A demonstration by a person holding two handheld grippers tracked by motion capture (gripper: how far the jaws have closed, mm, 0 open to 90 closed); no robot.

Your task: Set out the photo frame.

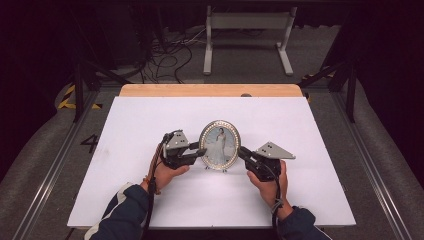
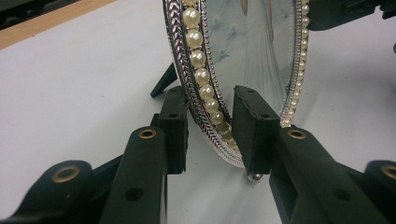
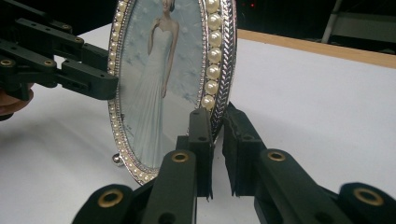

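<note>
Oval picture frame [image 1: 220, 145] upright between claws

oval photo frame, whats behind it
Behind the oval photo frame a black prop leg slants down to the white table, seen in the left gripper view. The frame's back panel and where the leg joins it are covered by the frame itself.

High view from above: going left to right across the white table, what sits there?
Left black two-jaw gripper → oval silver photo frame edged with pearls → right black two-jaw gripper, all on the white tabletop.
</note>
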